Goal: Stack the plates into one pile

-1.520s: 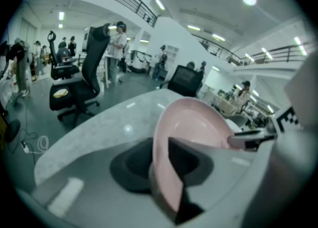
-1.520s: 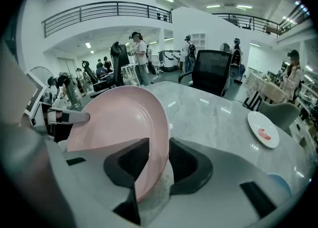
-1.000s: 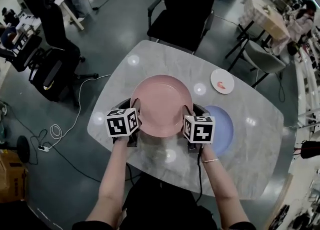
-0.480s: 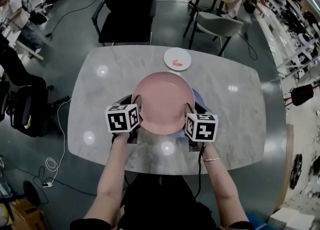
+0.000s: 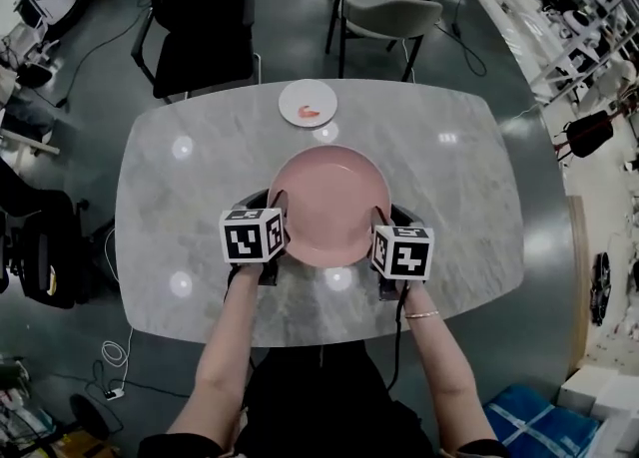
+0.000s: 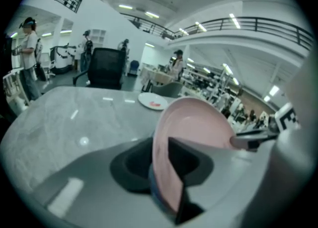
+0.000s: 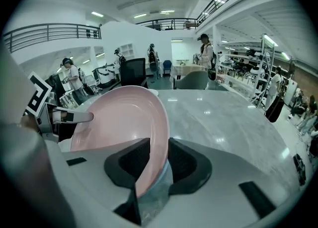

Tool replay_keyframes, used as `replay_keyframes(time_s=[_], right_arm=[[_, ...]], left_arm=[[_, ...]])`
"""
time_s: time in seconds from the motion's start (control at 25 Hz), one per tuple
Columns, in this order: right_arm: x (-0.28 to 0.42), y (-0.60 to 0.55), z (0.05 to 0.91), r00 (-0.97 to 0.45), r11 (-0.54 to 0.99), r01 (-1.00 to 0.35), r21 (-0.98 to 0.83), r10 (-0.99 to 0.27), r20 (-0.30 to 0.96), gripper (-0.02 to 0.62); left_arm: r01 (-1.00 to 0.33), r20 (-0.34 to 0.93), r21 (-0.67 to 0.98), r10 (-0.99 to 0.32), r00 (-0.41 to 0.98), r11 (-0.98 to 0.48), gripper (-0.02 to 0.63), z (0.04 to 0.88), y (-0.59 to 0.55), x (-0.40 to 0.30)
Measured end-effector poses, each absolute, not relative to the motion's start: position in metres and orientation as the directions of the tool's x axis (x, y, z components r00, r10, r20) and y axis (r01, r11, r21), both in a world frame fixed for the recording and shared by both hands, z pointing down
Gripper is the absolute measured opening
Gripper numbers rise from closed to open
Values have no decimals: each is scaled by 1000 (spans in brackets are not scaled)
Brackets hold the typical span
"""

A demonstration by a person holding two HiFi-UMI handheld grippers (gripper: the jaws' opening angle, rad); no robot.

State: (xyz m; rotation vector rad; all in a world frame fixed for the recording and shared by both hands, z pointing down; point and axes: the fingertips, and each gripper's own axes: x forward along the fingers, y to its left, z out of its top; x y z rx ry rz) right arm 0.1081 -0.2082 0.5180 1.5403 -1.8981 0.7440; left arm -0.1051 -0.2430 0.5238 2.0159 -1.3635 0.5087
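Note:
A large pink plate (image 5: 327, 202) is held level over the marble table (image 5: 170, 207), and it covers the blue plate in the head view. My left gripper (image 5: 270, 244) is shut on its left rim, and my right gripper (image 5: 381, 246) grips its right rim with the jaws closing. In the left gripper view the pink plate (image 6: 198, 127) stands between the jaws of the left gripper (image 6: 161, 167), with a blue rim (image 6: 153, 192) just under it. In the right gripper view the pink plate (image 7: 119, 122) runs through the right gripper (image 7: 151, 165), above the blue plate's rim (image 7: 158, 187).
A small white plate (image 5: 308, 104) with a red mark lies at the table's far edge. A black chair (image 5: 205, 17) and a grey chair (image 5: 391, 17) stand beyond the table. The person's forearms reach in from the near edge.
Both grippers have carried the pink plate to the right, over the blue plate. The blue plate showed beside it earlier and is now covered in the head view.

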Motion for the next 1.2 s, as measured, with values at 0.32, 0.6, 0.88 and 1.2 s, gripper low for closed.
replay_keyframes(time_s=[0.32,0.6,0.88,1.2], right_arm=[[116,-209,538,-157,181,-982,-49,-650,743,101],[117,-212,555,-149,183,-982,-38,-642,752,101],[117,-214,559,-136,185,-983,-19,-646,751,98],[124,-213,558,-125,176,-984,-8,-665,736,94]], left_arm=[[-935,651,250,-671,355,-251,98,538,-244,-99],[-947,657,169,-685,315,-273,98,547,-249,-97],[-948,660,94,-694,287,-303,103,546,-250,-96],[-951,659,64,-703,269,-303,112,547,-248,-95]])
